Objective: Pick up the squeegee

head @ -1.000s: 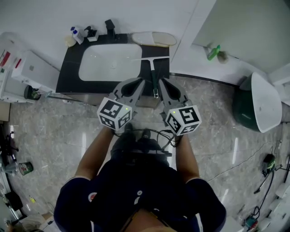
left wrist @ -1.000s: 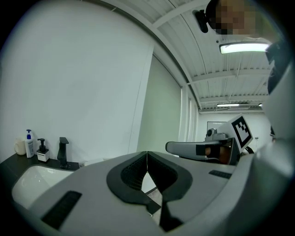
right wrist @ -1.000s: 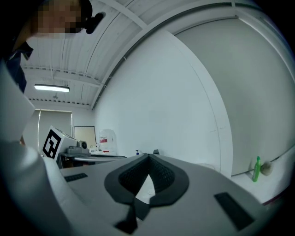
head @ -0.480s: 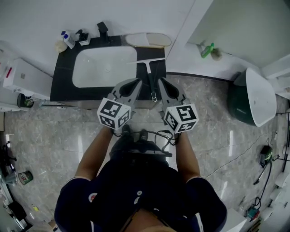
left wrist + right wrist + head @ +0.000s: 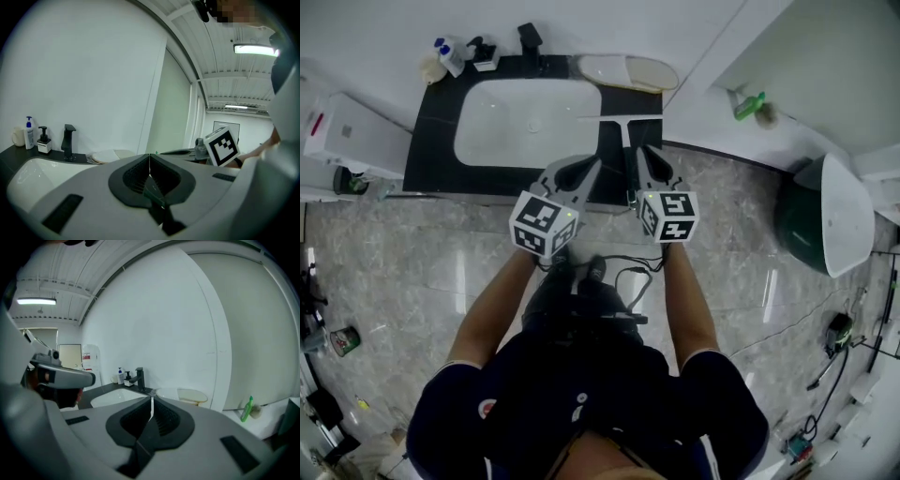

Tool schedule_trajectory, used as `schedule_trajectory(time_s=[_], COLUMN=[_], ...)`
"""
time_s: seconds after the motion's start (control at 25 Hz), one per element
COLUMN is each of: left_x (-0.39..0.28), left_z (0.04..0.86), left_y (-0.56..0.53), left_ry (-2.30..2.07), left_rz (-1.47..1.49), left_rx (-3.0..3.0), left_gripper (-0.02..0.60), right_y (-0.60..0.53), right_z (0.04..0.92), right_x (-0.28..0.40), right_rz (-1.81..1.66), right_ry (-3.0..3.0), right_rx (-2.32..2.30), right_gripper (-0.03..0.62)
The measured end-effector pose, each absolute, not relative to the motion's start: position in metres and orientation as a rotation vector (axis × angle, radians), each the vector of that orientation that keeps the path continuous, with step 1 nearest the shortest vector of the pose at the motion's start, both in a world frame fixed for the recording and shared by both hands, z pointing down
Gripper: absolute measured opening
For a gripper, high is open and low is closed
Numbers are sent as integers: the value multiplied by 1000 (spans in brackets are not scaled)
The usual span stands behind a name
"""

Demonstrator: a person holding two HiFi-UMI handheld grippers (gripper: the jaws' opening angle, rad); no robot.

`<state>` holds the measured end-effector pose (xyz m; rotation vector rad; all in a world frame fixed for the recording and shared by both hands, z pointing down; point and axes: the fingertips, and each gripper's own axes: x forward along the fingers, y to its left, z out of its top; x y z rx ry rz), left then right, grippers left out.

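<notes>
Plastic, likely light and stiff: facing the squeegee (image 5: 625,136) lying on the dark worktop (image 5: 431,159) right of the sink (image 5: 525,122), planning a mid-handle hold, holding left claw (image 5: 588,166) and right claw (image 5: 643,152) closed tight, empty.

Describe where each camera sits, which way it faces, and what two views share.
Head view: on the person's head, facing steeply down at sink and squeegee; arms, torso show.
Left gripper view: on left hand-held gripper, facing the tap; shut jaws show.
Right gripper view: on right hand-held gripper, facing the wall; shut jaws show.
Shared: both gripper views show the tap.
</notes>
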<state>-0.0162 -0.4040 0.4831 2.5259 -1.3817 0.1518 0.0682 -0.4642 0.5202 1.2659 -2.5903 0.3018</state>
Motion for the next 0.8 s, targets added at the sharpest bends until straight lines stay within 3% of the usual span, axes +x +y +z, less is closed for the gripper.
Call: schedule_trajectory(time_s=[0.44,0.52,0.8], left_x=[-42,-46,-57], left_z=[522,528,544], left_y=[-412,-414,-417], left_ry=[-1385,-1382,-1377], left_rz=[204,212,222], left_rx=[2453,2440,2400], left_gripper=[12,12,12], right_y=[-513,-519,-526], right_z=[642,652,684], right_x=[49,47,40], right_rz=[424,448,509], right_ry=[-2311,-2291,-2206], right_rx=[1209,1206,1188], right_gripper=[9,72,160])
